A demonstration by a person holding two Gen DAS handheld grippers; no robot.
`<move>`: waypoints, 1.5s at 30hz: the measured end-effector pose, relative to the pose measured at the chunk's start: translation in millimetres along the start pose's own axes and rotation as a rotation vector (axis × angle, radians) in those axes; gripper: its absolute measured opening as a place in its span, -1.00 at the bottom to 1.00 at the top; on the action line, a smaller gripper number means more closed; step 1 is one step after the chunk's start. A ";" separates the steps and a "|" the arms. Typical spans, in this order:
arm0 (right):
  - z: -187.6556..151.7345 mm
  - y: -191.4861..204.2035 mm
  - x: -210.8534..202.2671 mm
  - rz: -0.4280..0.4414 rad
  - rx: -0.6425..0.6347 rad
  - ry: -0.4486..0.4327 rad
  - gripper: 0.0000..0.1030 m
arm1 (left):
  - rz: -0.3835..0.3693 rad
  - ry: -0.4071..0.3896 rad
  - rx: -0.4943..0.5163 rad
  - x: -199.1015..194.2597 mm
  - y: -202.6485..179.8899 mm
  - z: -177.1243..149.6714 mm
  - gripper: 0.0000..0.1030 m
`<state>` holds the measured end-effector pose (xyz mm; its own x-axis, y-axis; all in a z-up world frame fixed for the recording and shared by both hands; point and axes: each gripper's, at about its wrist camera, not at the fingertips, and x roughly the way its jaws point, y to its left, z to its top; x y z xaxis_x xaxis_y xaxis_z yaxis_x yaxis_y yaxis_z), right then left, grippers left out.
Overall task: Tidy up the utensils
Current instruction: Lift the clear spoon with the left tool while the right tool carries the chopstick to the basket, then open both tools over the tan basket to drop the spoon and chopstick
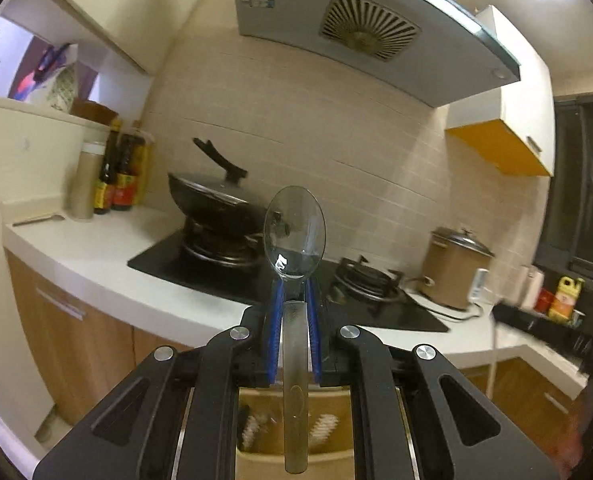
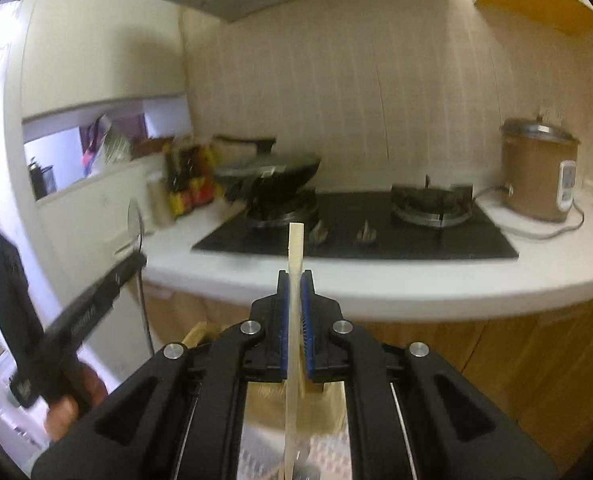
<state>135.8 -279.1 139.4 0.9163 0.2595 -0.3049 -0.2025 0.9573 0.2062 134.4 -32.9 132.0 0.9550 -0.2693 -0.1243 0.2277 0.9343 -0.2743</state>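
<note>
Squeezing a shiny spoon [image 1: 295, 240] in your left gripper [image 1: 295, 300], mid frame, your right gripper [image 2: 295, 288] pinching a pale chopstick [image 2: 295, 248], stove [image 2: 376, 232] behind.

We are seeing a glossy metal spoon [image 1: 295, 236], its bowl mirror-bright and its handle duller. The chopstick [image 2: 295, 280] is looking like pale, matt wood. The left gripper [image 1: 295, 300] and right gripper [image 2: 295, 284] are showing matt black plastic with ribbed blue pads [image 1: 275, 320]. At 12 o'clock, the hob [image 2: 376, 236] is gleaming like black glass on a smooth white counter [image 2: 416, 284].
</note>
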 end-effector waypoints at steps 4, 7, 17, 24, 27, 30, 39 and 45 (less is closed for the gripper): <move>14.7 -0.7 18.1 -0.016 0.002 -0.051 -0.92 | 0.016 0.001 -0.016 24.8 17.0 -7.2 -0.81; 15.0 0.3 27.7 -0.045 -0.009 -0.100 -0.92 | 0.027 0.004 -0.030 36.6 25.7 -16.9 -0.81; -11.9 -4.3 54.3 -0.094 -0.035 -0.207 -0.92 | 0.049 0.004 0.006 50.4 27.4 -44.7 -0.81; -38.2 -7.6 66.2 -0.078 -0.031 -0.178 -0.92 | 0.046 0.019 0.019 49.0 27.5 -59.3 -0.80; -46.6 -9.1 62.9 -0.074 -0.023 -0.177 -0.91 | 0.043 0.028 0.016 46.0 30.0 -64.0 -0.79; -53.2 -7.2 56.6 -0.069 -0.038 -0.162 -0.90 | 0.047 0.042 0.014 42.8 33.6 -68.6 -0.74; -67.7 5.9 22.6 -0.032 -0.087 -0.094 -0.84 | 0.039 0.074 -0.001 14.4 43.8 -62.2 -0.33; -82.2 10.0 -6.9 -0.021 -0.103 -0.009 -0.39 | 0.023 0.157 0.047 -18.7 40.3 -60.3 -0.28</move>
<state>99.1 -260.9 67.2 0.9239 0.2384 -0.2993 -0.2171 0.9707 0.1032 114.2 -4.3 65.8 0.9196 -0.2771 -0.2786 0.2179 0.9496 -0.2254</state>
